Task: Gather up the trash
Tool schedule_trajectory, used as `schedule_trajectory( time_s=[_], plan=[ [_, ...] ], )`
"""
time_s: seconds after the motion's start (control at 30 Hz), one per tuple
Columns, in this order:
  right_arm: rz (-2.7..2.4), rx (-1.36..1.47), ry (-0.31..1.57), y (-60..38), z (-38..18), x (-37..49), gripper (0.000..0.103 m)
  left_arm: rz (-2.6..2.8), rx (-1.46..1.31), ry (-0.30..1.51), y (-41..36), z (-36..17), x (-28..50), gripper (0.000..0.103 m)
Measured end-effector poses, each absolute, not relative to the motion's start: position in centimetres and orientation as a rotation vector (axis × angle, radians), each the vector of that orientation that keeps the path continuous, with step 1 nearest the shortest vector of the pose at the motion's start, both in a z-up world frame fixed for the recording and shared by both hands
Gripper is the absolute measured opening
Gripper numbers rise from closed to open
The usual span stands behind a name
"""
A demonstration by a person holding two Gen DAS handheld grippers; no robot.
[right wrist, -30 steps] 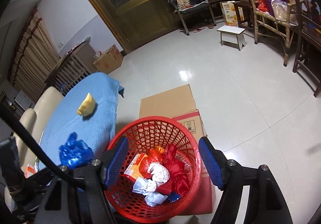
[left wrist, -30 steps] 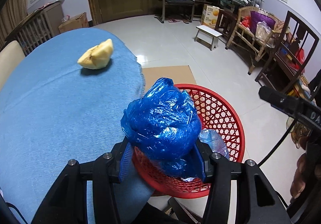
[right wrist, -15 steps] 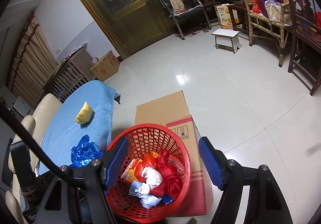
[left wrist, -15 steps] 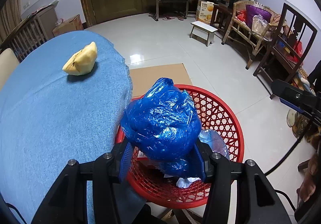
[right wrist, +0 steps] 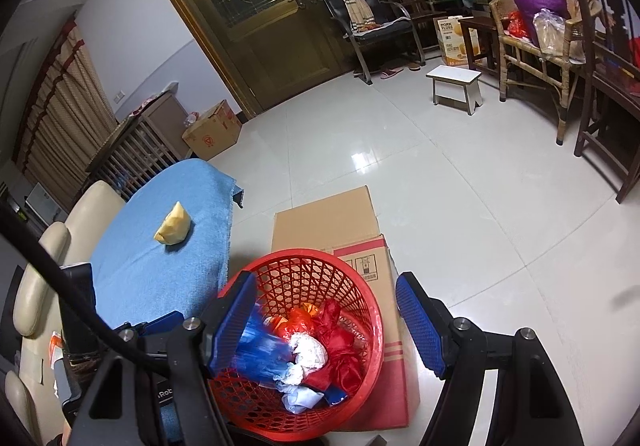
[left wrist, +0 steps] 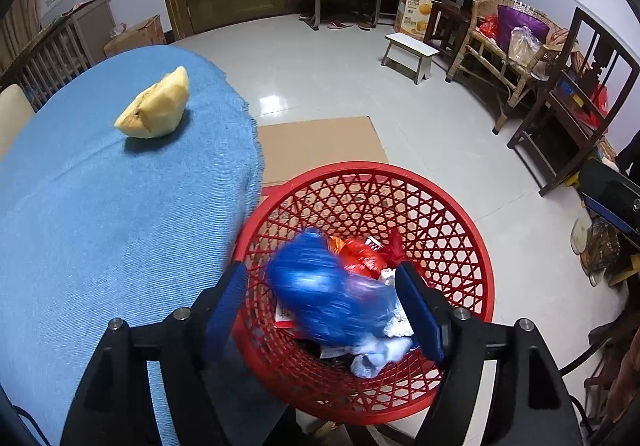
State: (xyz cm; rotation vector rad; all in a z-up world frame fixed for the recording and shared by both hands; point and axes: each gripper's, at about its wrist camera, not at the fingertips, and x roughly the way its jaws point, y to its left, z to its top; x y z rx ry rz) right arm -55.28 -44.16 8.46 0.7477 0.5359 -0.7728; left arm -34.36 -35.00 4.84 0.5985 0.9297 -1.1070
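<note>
Fingers of the left gripper were opening, letting go the blue bag, which a second earlier sat pinched between them; it dropped, blurred, into the red basket. The right gripper hovered open, empty. Yellow scrap remained on the blue surface; the basket's bottom stayed hidden.

One red basket, one blue bag blurred inside it, one yellow fruit piece on one blue cloth. One flat cardboard box. One white stool. Two grippers: left gripper, right gripper.
</note>
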Motion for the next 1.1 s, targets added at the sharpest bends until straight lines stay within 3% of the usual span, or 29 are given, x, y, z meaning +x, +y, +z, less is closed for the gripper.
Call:
schedule_trajectory(
  time_s=[0.93,1.1],
  plan=[
    [-0.732,0.511,0.66,-35.3,8.8,-50.5,0.078,-0.919,0.346,0.823,-22.6,10.6,-28.7,0.079],
    [-0.729,0.487,0.677,-34.3,8.3,-50.4,0.078,-0.896,0.315,0.799,-20.7,11.1,-28.4,0.091]
  ],
)
